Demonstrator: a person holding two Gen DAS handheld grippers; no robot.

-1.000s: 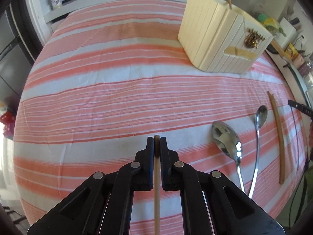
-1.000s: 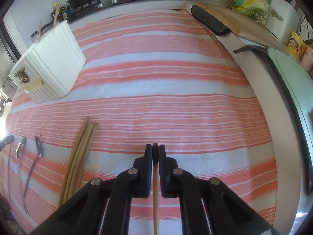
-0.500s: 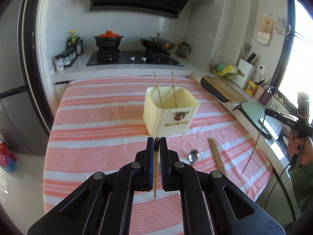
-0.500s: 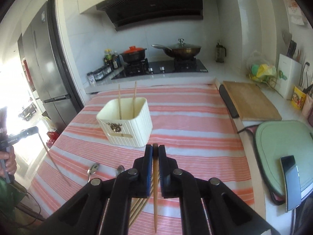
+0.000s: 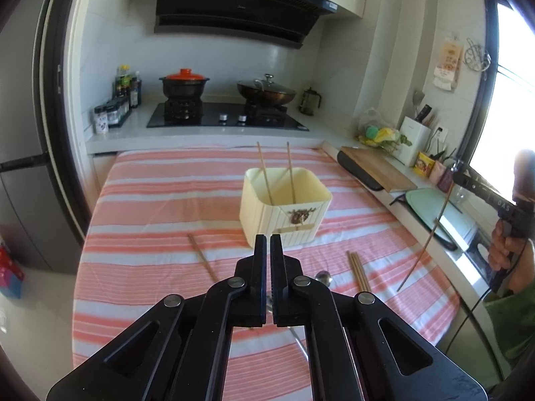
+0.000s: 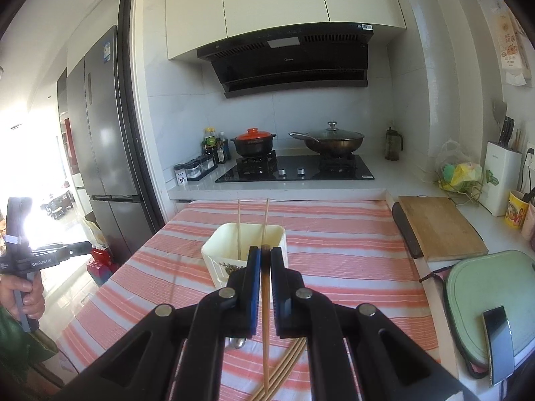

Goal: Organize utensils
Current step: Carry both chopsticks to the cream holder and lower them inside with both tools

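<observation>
The surface (image 5: 150, 267) carries the holder (image 6: 230, 244), which stands straight ahead of the right tool (image 6: 265, 260). This tool pinches a chopstick (image 6: 265, 327), long axis hanging down. The left tool (image 5: 268, 250) is pressed together, holding nothing. A spoon (image 5: 322, 279) is half hidden.

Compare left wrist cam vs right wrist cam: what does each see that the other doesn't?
Left wrist only: a lone chopstick lying on the striped cloth left of the holder; the right gripper from outside, its held chopstick hanging down; the left gripper with jaws together, nothing between them.
Right wrist only: fridge, phone on the green mat, the left gripper side-on at frame left.
Both: holder with two standing chopsticks, loose chopstick bundle, stove.
</observation>
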